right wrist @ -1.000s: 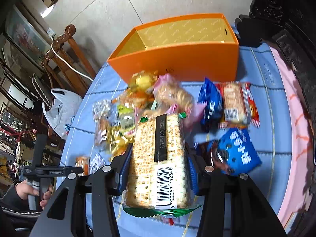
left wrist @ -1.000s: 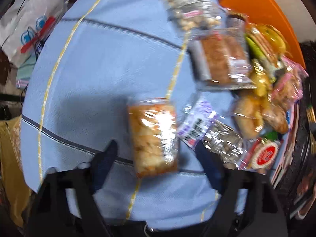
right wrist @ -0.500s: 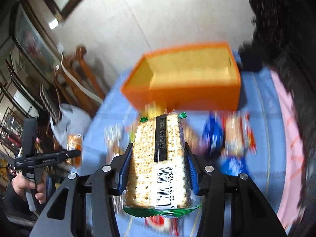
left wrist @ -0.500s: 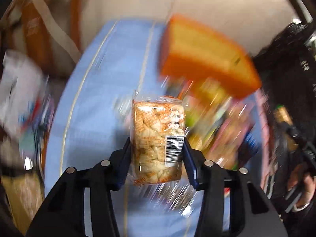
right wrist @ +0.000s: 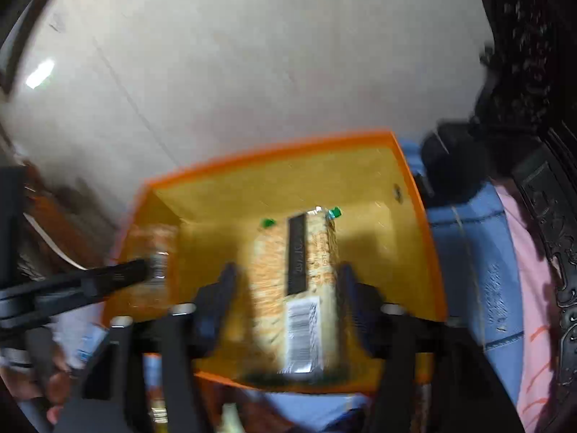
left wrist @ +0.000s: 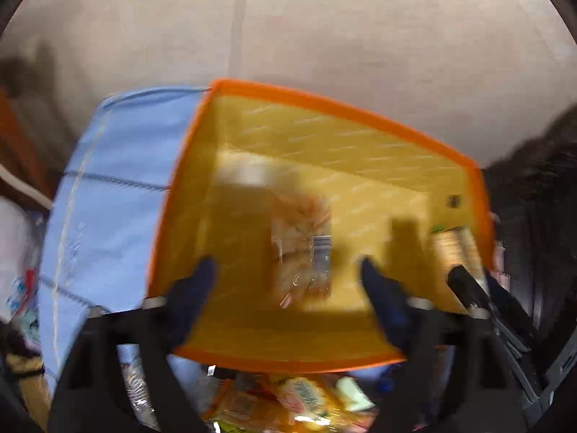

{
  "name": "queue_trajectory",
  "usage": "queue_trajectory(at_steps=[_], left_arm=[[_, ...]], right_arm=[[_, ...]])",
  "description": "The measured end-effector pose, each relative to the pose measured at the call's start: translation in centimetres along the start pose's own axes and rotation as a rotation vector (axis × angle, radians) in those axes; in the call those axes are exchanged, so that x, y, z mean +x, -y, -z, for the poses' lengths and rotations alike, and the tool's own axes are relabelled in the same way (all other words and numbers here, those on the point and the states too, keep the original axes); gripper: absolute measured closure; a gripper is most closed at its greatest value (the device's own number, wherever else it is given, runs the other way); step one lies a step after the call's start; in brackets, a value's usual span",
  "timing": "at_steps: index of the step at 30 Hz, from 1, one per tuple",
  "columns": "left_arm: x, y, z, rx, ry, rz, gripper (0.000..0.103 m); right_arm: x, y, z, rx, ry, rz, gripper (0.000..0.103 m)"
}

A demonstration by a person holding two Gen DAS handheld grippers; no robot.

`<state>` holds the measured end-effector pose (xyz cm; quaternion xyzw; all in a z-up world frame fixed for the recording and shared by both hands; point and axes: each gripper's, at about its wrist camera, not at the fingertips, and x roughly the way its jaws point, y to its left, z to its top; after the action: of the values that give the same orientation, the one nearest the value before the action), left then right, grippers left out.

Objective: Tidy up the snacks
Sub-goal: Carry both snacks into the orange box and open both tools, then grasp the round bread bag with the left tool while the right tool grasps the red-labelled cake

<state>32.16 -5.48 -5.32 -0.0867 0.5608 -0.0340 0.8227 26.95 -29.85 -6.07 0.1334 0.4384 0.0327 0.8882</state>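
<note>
The orange box (left wrist: 324,104) with a yellow inside fills both views. In the left wrist view my left gripper (left wrist: 288,285) hangs over it, jaws opening wide. The clear packet of orange-brown snacks (left wrist: 303,249) lies blurred between the fingers, clear of both pads, inside the box. My right gripper (right wrist: 288,288) is above the same orange box (right wrist: 288,151), jaws opening. The long cracker pack (right wrist: 295,288) with a barcode sits between its fingers with gaps at the sides. That cracker pack (left wrist: 454,249) also shows at the box's right end.
The box stands on a blue tablecloth (left wrist: 108,180). A pile of other snack packets (left wrist: 288,404) lies in front of the box. Dark carved furniture (right wrist: 541,216) and a pink cloth (right wrist: 523,270) border the right side. A person's hand (right wrist: 57,386) holds the left gripper.
Both grippers have travelled from above the table to over the orange box. Both sets of jaws have widened and let go of their packs, which are now inside the box.
</note>
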Motion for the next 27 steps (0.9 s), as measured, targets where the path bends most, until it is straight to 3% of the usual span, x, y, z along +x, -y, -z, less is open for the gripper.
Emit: queue_trajectory(at_steps=[4, 9, 15, 19, 23, 27], left_arm=[[-2.1, -1.1, 2.0, 0.087, 0.078, -0.027, 0.009], [-6.6, -4.8, 7.6, 0.124, 0.102, -0.031, 0.005], [-7.9, -11.0, 16.3, 0.034, -0.021, -0.027, 0.005], [-6.0, -14.3, 20.9, -0.112, -0.139, -0.016, 0.005], [-4.2, -15.2, 22.4, -0.220, -0.186, -0.016, 0.005], [-2.8, -15.0, 22.3, -0.313, -0.224, 0.031, 0.005]], right_arm=[[-3.7, 1.1, 3.2, 0.018, 0.087, -0.003, 0.012], [-9.7, 1.2, 9.0, -0.032, 0.127, -0.010, 0.006], [-14.7, 1.3, 17.0, -0.087, 0.071, 0.019, 0.004], [-15.3, 0.6, 21.9, -0.080, 0.001, 0.035, 0.004], [-16.4, -0.1, 24.3, -0.035, -0.031, 0.009, 0.004], [-17.4, -0.9, 26.0, -0.036, -0.033, -0.006, 0.004]])
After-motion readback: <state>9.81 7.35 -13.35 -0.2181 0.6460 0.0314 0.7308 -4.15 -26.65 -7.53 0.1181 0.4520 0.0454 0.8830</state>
